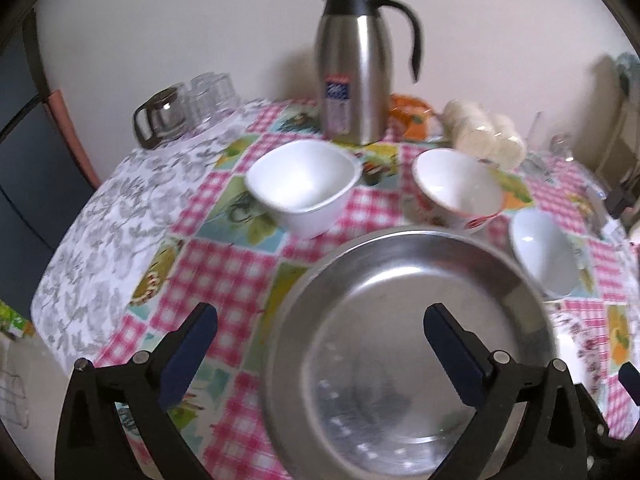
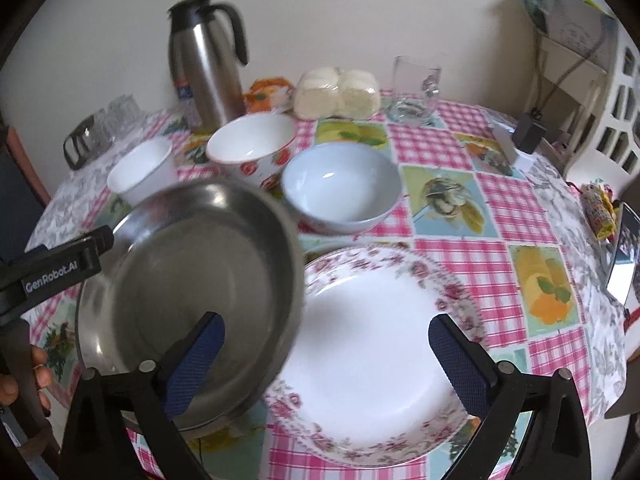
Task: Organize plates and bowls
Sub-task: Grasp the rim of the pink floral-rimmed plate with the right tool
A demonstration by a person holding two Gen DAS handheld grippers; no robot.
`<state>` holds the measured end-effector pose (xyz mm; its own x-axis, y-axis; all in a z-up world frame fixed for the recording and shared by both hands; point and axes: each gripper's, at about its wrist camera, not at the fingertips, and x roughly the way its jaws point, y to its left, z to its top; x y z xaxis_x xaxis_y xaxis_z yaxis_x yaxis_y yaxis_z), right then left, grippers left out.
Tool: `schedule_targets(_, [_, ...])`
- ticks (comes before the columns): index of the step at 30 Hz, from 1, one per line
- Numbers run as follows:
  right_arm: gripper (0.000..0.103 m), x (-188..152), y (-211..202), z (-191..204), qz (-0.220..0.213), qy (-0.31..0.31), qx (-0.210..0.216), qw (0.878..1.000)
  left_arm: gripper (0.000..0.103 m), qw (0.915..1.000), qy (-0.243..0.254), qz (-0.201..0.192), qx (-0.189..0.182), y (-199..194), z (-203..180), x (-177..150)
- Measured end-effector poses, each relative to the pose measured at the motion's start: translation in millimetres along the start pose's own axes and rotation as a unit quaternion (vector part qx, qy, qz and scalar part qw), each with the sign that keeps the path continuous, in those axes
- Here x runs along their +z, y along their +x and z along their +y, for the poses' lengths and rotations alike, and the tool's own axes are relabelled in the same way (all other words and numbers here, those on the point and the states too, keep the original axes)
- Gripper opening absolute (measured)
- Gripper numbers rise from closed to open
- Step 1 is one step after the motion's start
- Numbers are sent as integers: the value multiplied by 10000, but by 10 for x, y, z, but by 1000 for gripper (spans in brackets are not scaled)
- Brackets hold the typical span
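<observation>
steel plate point(image 1: 408, 344) near rim cut off, glasses point(image 1: 210, 94) blurred

Soft daylight, motion blur, fisheye-warped edges

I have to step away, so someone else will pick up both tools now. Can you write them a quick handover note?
Left tool: open, empty, over the steel plate.
Right tool: open, empty, over the floral plate.
The steel plate's edge overlaps the floral plate's left rim; whether it rests flat, I cannot tell.
Three bowls stand apart behind the plates: white square bowl, strawberry bowl, pale blue bowl.
Done: nothing stacked that I can confirm.
Left: stack the plates, nest the bowls.
</observation>
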<state>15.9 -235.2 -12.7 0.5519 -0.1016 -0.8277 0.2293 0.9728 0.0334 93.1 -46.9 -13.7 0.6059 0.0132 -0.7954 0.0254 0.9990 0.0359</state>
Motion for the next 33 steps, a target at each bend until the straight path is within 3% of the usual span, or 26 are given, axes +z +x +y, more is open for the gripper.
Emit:
schedule_targets(8, [103, 28, -130, -813, -263, 1167, -79, 9928, 103, 9944, 164, -288, -1003, -191, -331, -43])
schedule_targets(18, [103, -134, -3, -1530, -36, 2029, -129, 9791, 103, 9705, 792, -136, -2273, -340, -1013, -273])
schedule_targets(24, [103, -249, 188, -1698, 267, 2156, -314, 9756, 103, 9637, 1346, 179, -2298, -322, -1358, -410])
schedule_targets(28, [103, -316, 345, -1674, 552, 2094, -277, 9759, 103, 9605, 1396, 518, -2351, -260, -1476, -500])
schedule_targets(33, [103, -404, 509, -1632, 845, 2062, -280, 9745, 103, 9626, 1317, 628, -2285, -237, -1508, -536])
